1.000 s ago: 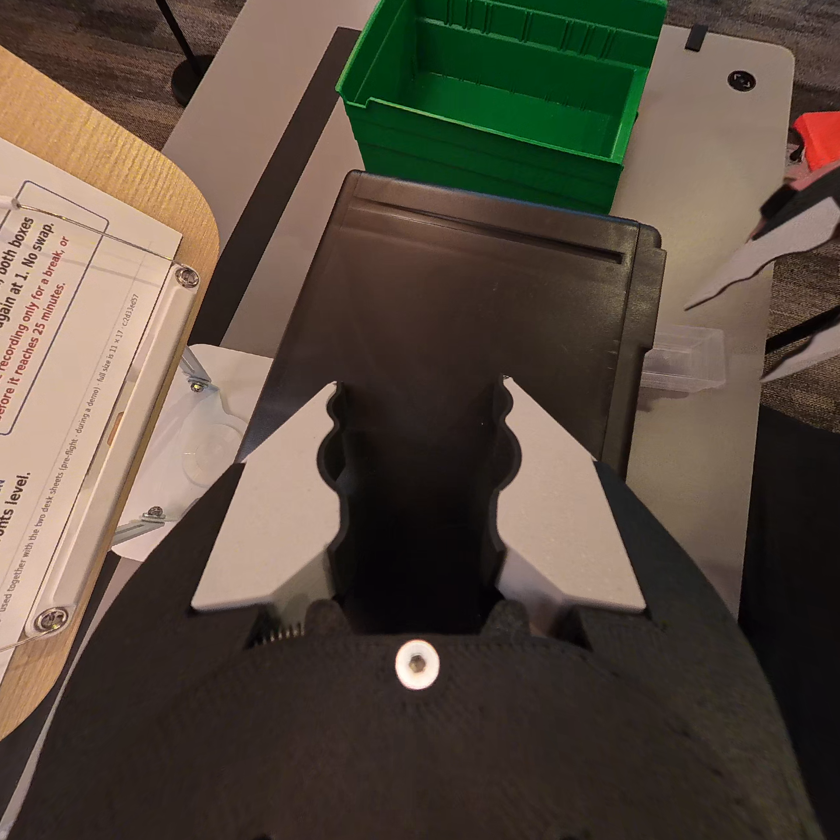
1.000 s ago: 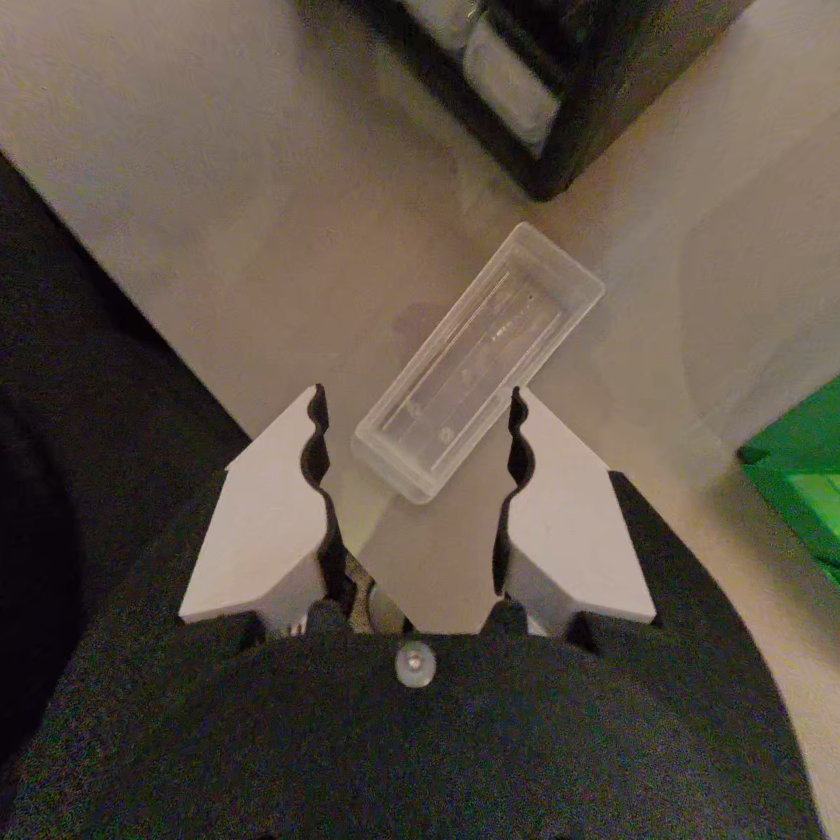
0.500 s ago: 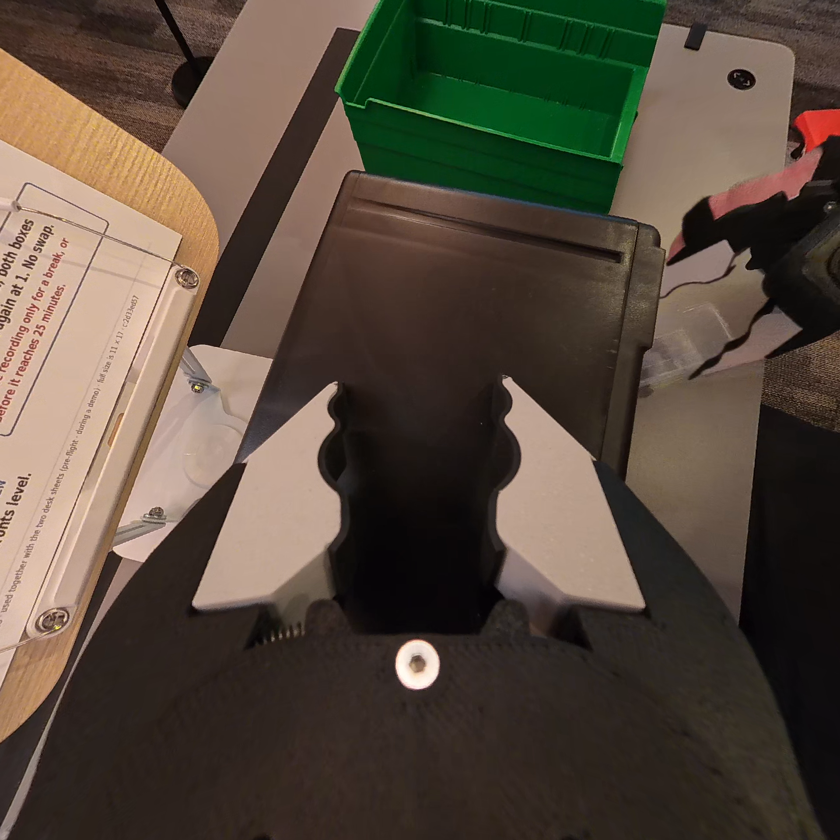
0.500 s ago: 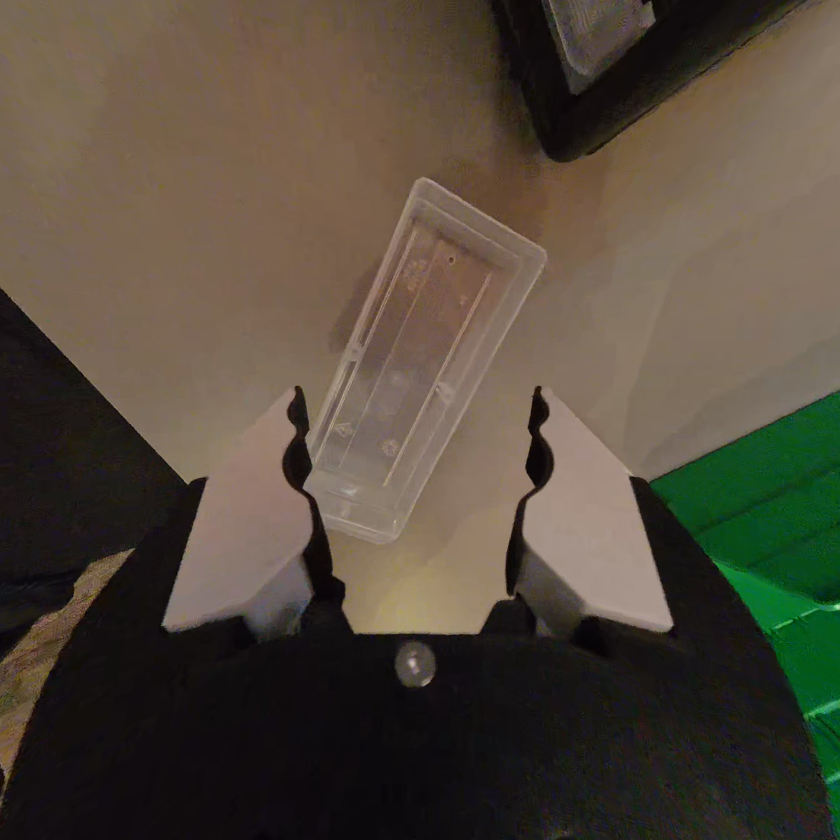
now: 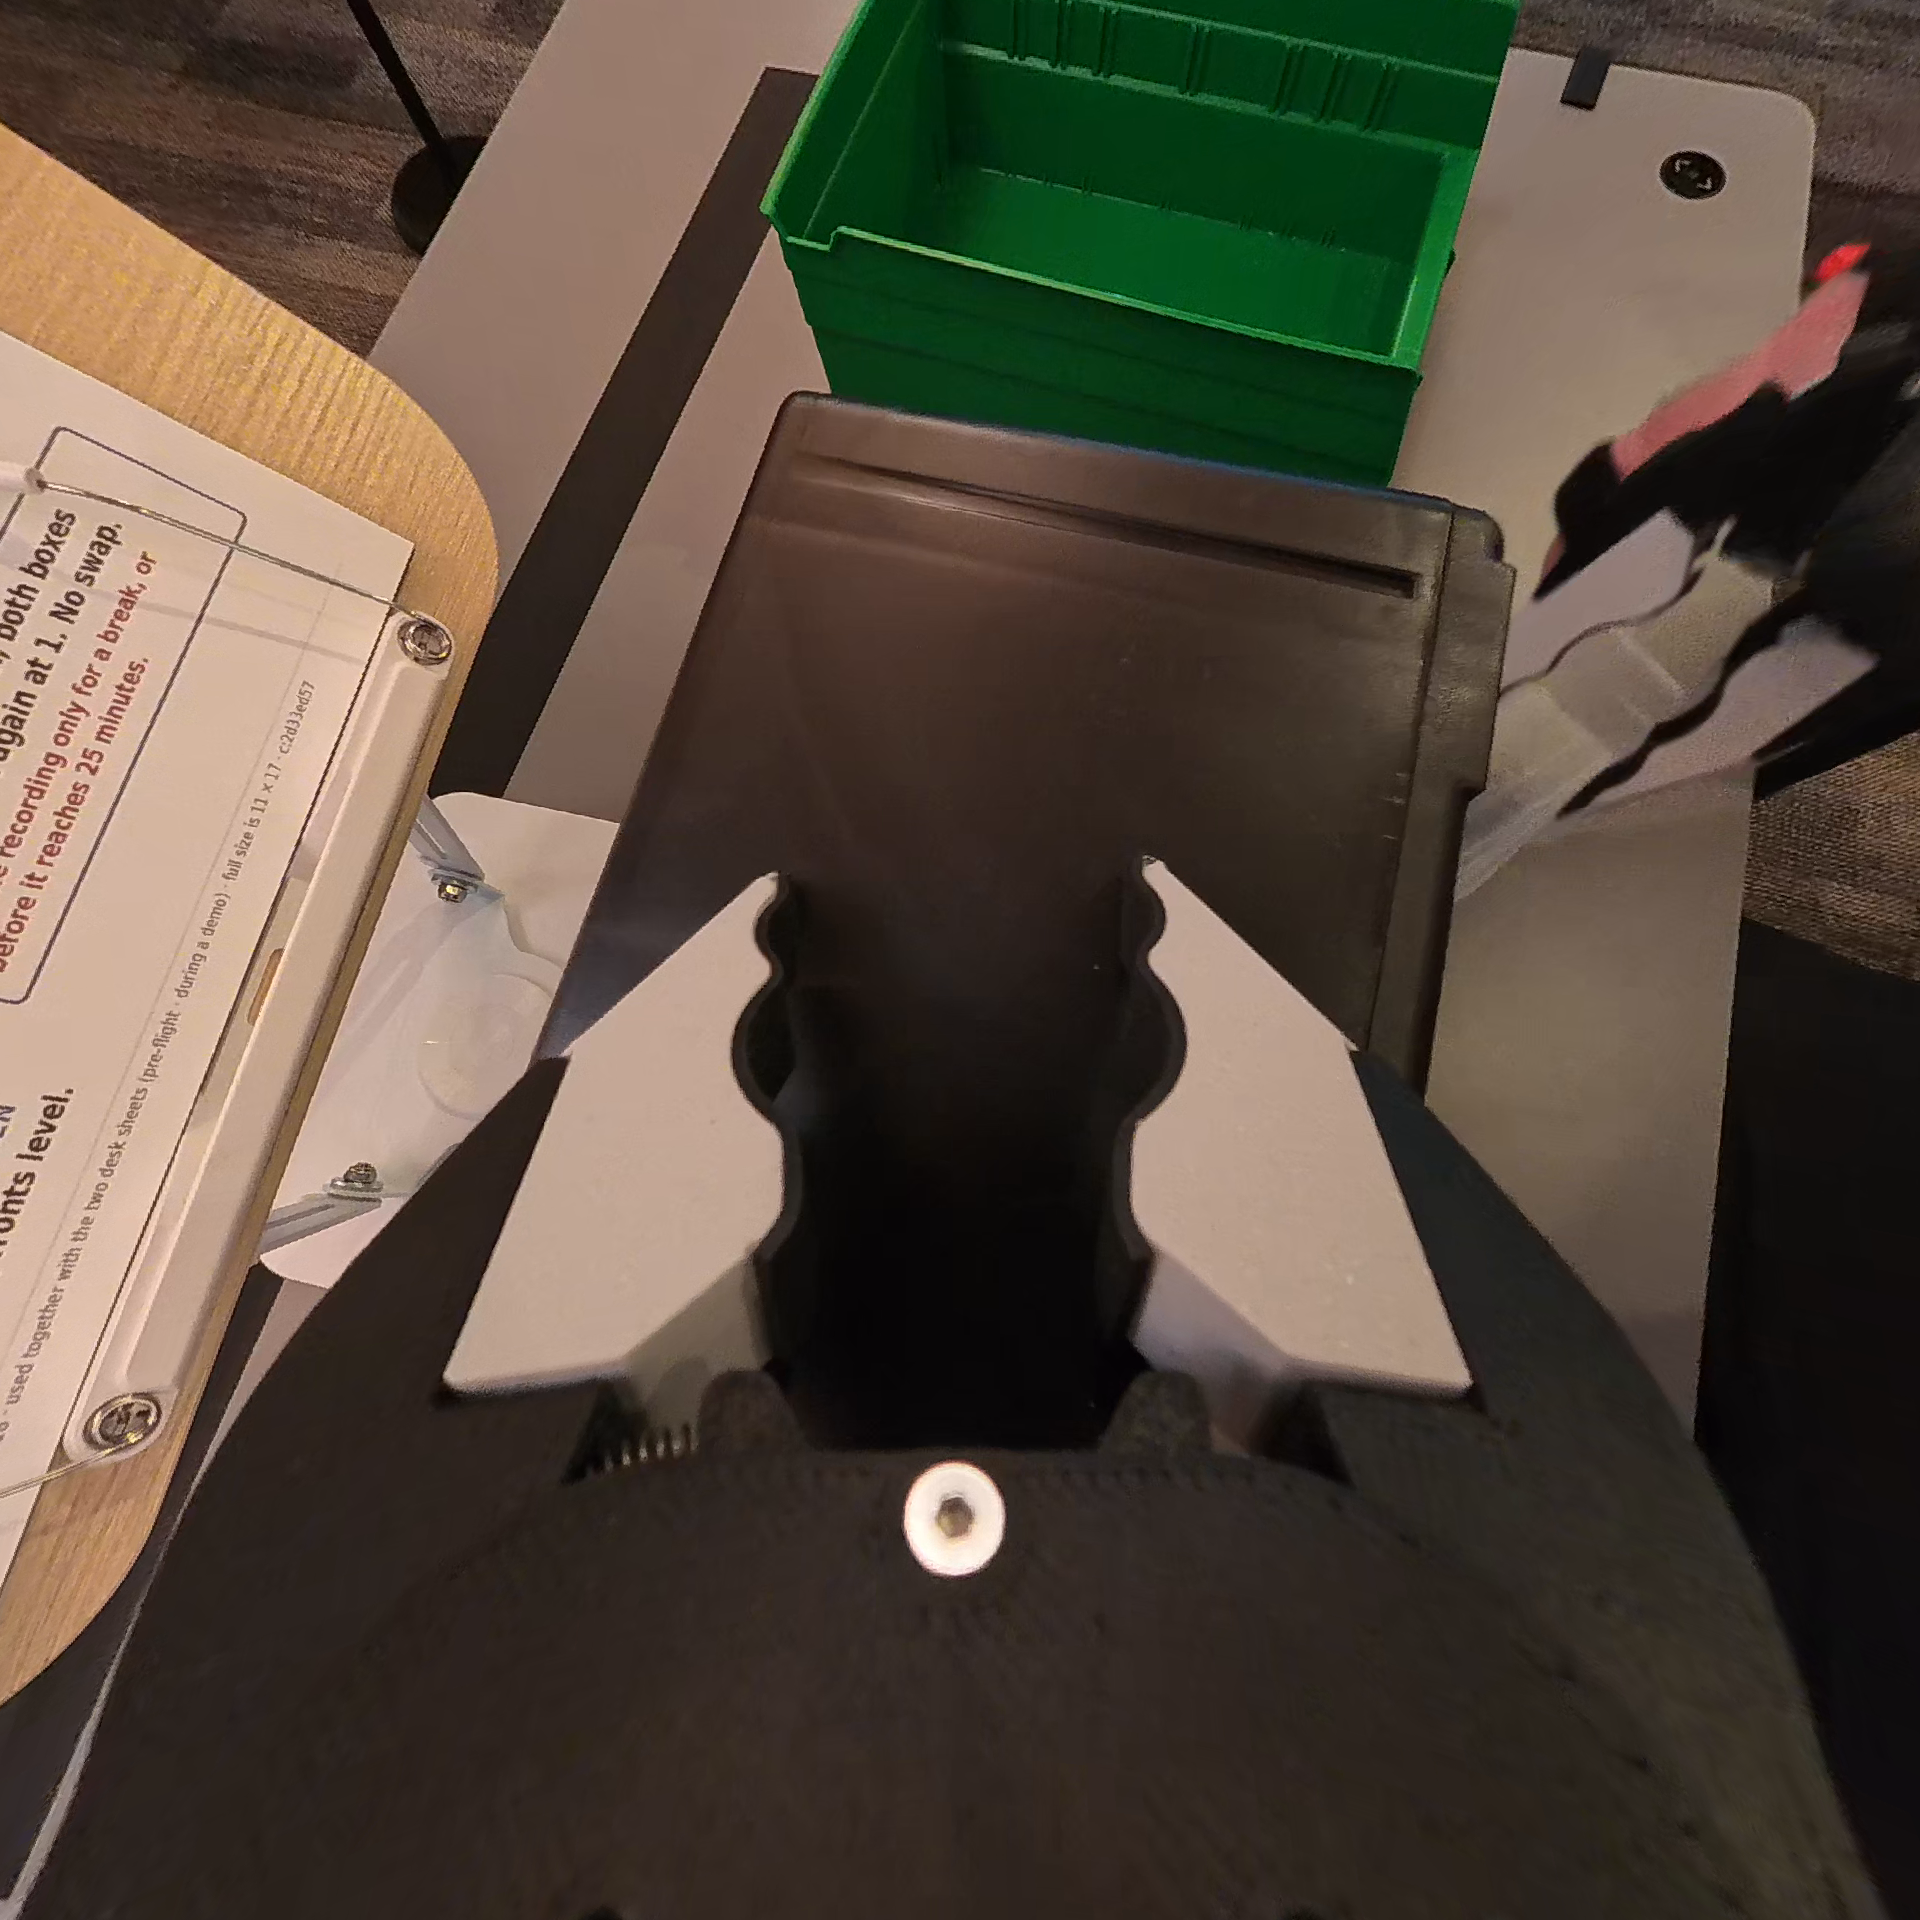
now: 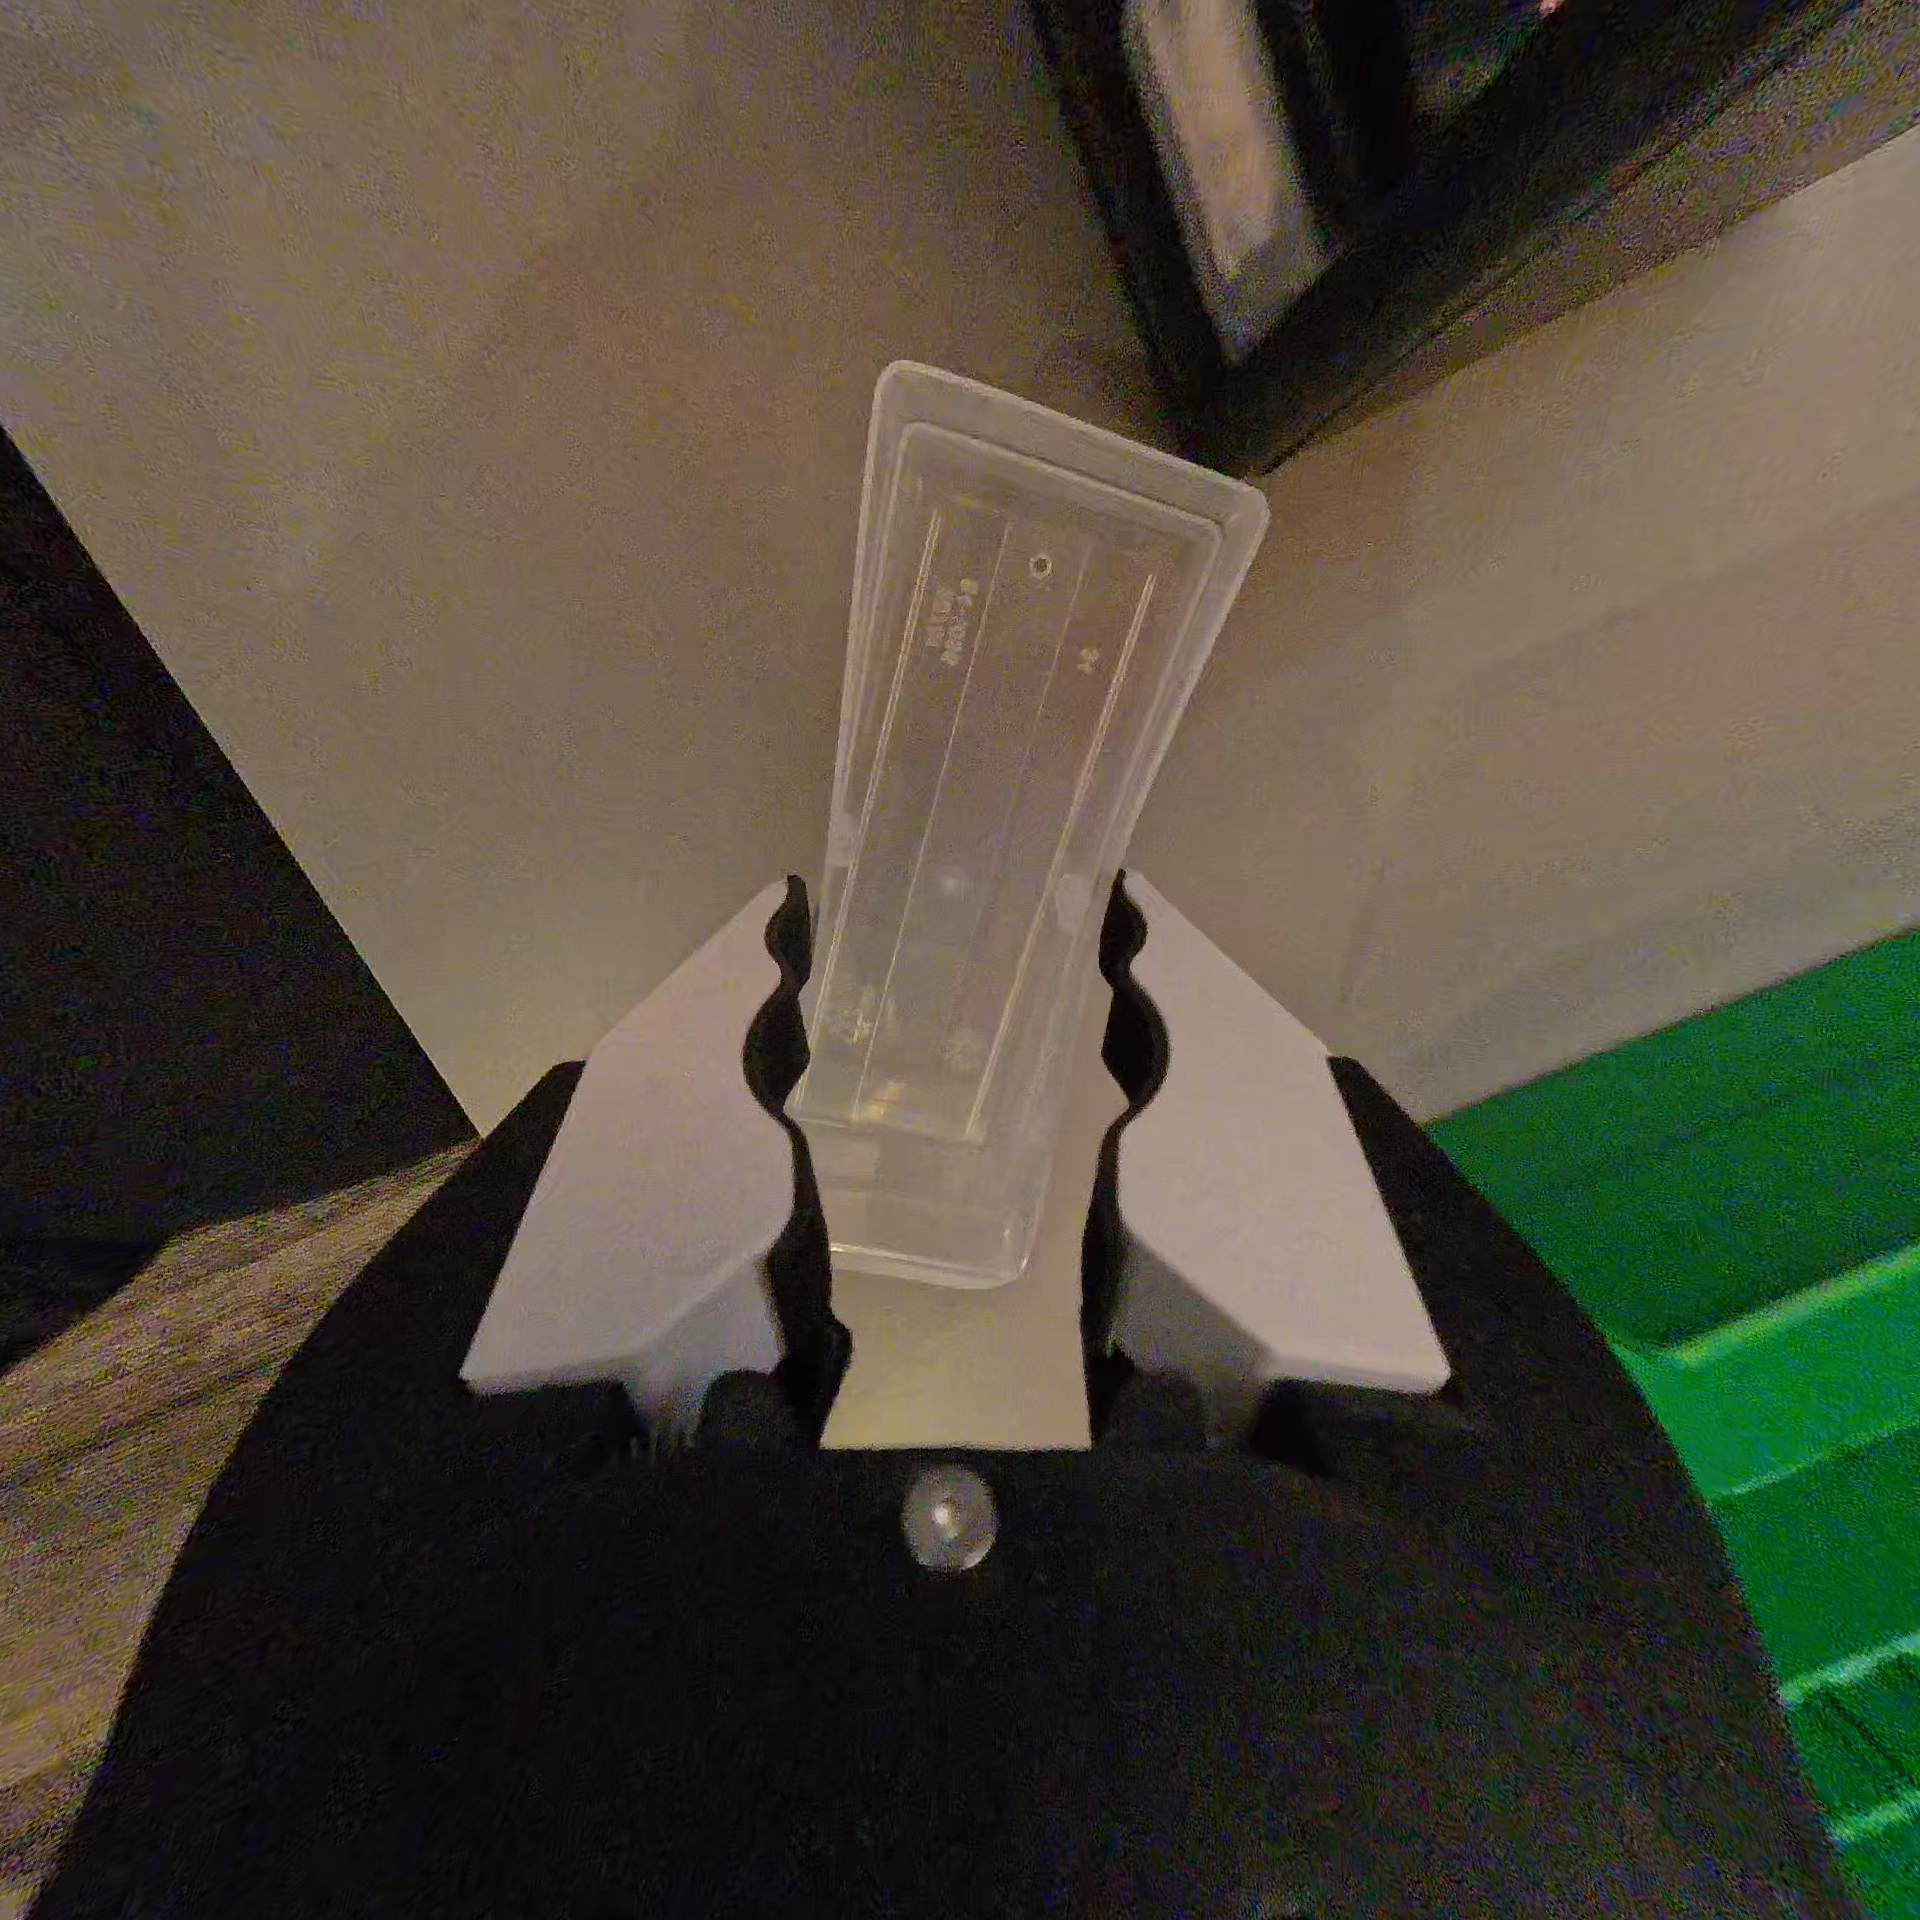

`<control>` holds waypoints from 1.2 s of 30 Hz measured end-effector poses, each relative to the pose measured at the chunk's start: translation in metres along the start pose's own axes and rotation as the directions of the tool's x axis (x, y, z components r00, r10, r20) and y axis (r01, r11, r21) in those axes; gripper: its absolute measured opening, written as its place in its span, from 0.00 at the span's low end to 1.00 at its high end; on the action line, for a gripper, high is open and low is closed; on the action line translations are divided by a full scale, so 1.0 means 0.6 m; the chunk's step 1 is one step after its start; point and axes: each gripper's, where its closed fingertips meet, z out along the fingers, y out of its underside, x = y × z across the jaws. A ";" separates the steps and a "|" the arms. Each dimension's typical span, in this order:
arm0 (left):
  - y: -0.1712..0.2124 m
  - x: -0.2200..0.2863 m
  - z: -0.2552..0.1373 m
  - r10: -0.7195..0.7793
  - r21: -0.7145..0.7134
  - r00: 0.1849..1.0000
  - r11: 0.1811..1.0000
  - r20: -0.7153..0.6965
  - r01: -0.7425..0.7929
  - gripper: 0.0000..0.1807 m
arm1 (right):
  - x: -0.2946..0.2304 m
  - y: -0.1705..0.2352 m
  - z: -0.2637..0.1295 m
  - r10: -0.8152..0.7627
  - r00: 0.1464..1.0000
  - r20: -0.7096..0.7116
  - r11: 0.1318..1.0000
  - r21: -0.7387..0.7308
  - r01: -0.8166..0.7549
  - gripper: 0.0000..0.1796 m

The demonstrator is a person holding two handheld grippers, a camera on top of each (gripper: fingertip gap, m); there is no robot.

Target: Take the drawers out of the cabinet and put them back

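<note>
- Right now, my right gripper has its two fingers around the near end of the clear drawer, one on each long side. They look like they touch or nearly touch the walls, but I cannot tell if they are squeezing it yet.
- The drawer lies flat on the grey table, just beside the corner of the black cabinet. Its far end points toward the cabinet front.
- My left gripper is spread wide and holds nothing. It hangs over the top of the cabinet.
- A green bin sits right behind the cabinet, and a sign in a clear holder stands to the cabinet's left.
- I think the drawer is very light, thin and hard, and also smooth, so it may slip or twist. A hard squeeze could bend its walls in.
- I think the best hold is gentle, on the two long walls near this end, so the far end can slide into its slot.
</note>
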 end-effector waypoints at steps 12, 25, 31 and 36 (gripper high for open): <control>0.000 0.000 0.000 -0.004 0.001 1.000 1.000 -0.003 0.004 0.34 | 0.374 0.098 -0.190 -0.252 0.913 -0.322 0.960 -0.198 0.196 0.30; 0.000 -0.002 0.000 -0.008 0.001 1.000 1.000 0.003 0.008 0.33 | 0.545 0.188 0.006 -0.483 0.868 -0.113 0.810 -0.435 0.394 0.32; -0.001 -0.003 0.000 -0.010 0.002 1.000 1.000 0.002 0.010 0.33 | 0.582 0.199 0.030 -0.554 0.822 -0.131 0.748 -0.512 0.422 0.38; -0.001 -0.003 0.000 -0.011 0.002 1.000 1.000 0.001 0.011 0.33 | 0.603 0.180 -0.018 -0.503 0.818 -0.279 0.800 -0.508 0.318 0.53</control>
